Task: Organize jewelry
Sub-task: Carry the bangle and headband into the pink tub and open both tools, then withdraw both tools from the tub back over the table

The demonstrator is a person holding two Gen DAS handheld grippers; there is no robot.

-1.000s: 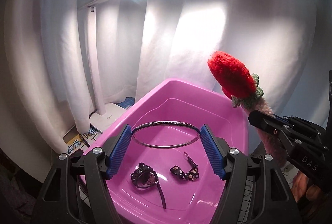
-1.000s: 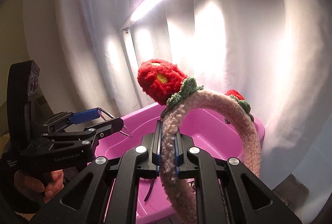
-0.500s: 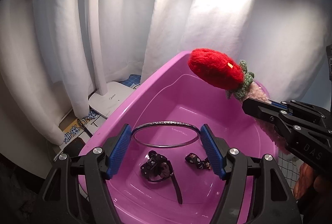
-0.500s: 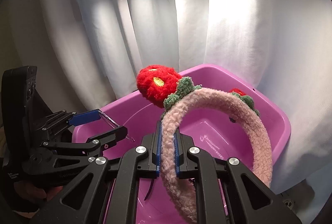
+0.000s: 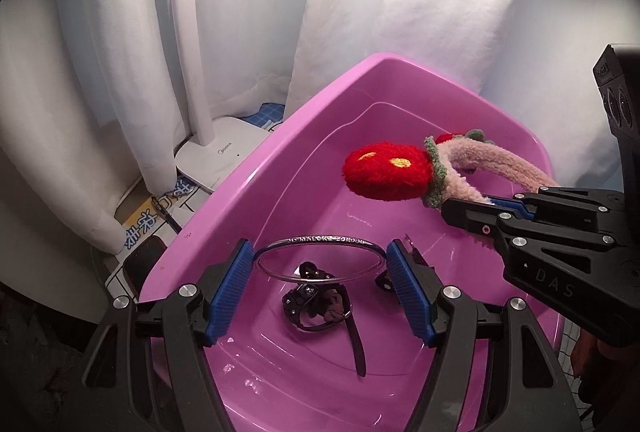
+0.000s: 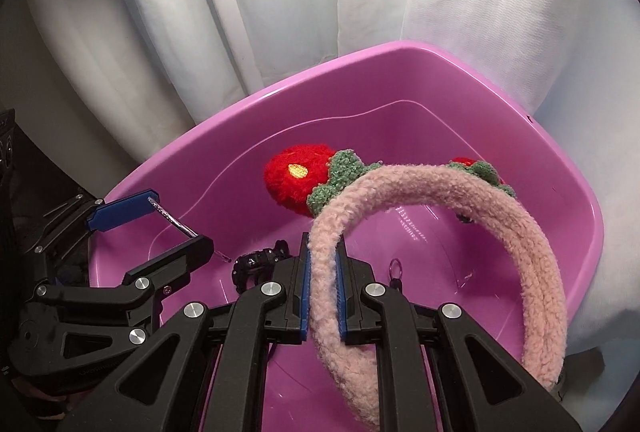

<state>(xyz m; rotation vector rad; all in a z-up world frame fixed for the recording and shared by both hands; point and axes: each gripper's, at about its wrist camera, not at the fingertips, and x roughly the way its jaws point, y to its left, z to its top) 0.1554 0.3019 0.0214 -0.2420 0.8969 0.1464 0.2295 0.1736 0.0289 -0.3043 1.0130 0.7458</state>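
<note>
At the far left, the white lamp base (image 5: 224, 156) stood beside the pink plastic tub (image 5: 240, 200). Your left gripper (image 5: 320, 272) held the thin silver bangle (image 5: 320, 241) across its wide-set blue pads (image 5: 230, 288), over a black watch (image 5: 316, 296) on the tub floor. To the right, your right gripper (image 6: 323, 292) pinched the fuzzy pink headband (image 6: 440, 188), jaws narrow, its red strawberry (image 6: 296, 178) hanging inside the tub.

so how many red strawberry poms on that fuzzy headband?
2. A big red pom sits on the headband above the right hand-held gripper; the second peeks out further along the band, mostly hidden. Both hang over the pink tub.
</note>
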